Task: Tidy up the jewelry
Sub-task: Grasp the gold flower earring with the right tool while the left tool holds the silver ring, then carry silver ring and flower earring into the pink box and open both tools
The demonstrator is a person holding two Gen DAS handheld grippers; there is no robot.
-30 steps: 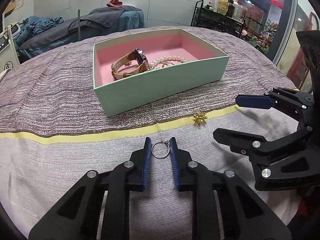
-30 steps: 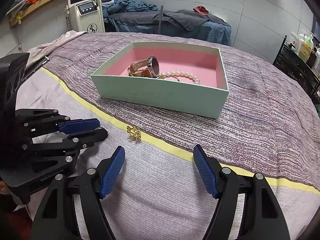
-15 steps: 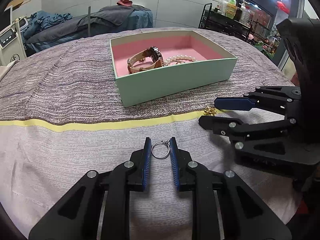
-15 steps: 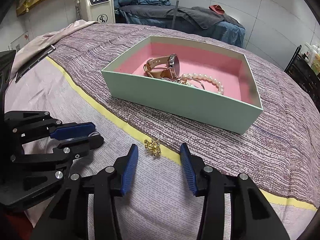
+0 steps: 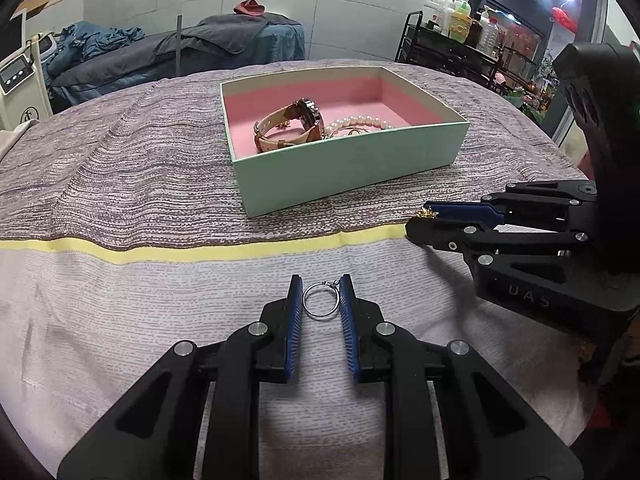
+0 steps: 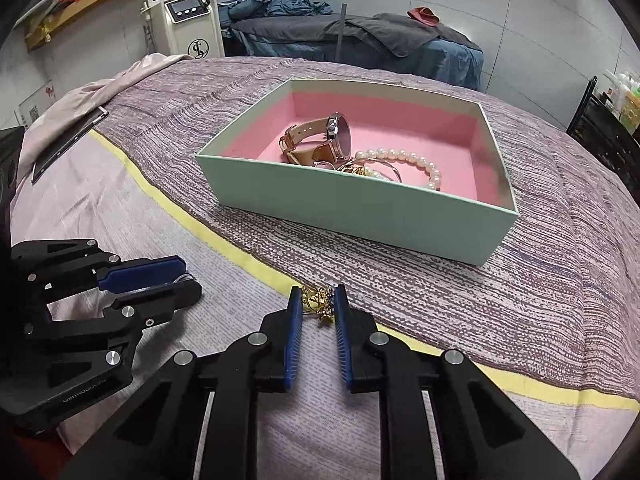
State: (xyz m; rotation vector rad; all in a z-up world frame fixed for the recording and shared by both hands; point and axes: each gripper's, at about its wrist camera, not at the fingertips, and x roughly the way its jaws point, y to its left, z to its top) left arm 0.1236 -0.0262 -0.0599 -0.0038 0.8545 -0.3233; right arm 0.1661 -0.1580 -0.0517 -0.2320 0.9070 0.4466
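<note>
Open cloth on the surface (image 5: 120,184) left of the box (image 5: 344,168); the box's near wall blocks straight ahead, and the right tool (image 5: 418,219) crowds the right.

Each camera sits low behind its own hand-held gripper, looking forward along the fingers, close to the bedspread (image 5: 120,184). Both views share the green box (image 5: 348,164) (image 6: 360,208) ahead.

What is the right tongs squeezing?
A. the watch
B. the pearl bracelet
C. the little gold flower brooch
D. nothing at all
C. In the right wrist view the right tongs have their blue pads closed on the little gold flower brooch at the yellow stripe, while the watch and pearl bracelet lie inside the green box.
</note>
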